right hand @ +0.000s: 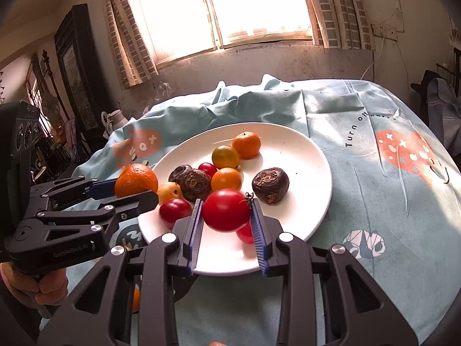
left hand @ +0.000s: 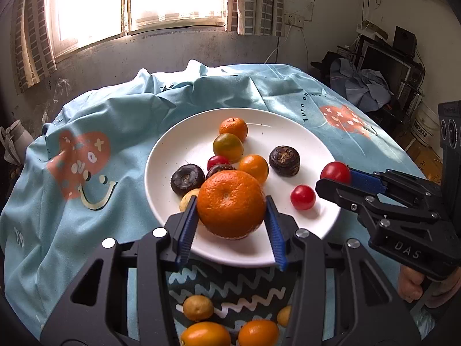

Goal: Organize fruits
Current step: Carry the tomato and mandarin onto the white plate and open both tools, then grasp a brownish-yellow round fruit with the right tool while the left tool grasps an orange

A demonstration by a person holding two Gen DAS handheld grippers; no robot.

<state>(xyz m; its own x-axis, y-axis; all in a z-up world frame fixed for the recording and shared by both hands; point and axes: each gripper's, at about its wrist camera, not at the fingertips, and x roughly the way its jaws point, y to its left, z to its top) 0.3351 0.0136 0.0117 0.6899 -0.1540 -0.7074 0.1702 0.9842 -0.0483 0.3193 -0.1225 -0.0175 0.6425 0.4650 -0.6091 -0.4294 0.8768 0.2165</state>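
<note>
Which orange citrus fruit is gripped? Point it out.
The largest orange, clamped in the left gripper above the plate's near rim; the smaller ones lie loose.

Glossy white plate (left hand: 178, 150) on matt cloth (left hand: 115, 109).

— Sunlight is pouring through the window (left hand: 138, 0), isn't it?
— Yes, and checked curtains (left hand: 259, 3) are hanging beside it.
— The grey wall (right hand: 259, 63) below is looking stained.
— A dark cabinet (right hand: 75, 66) is standing at the left.
</note>
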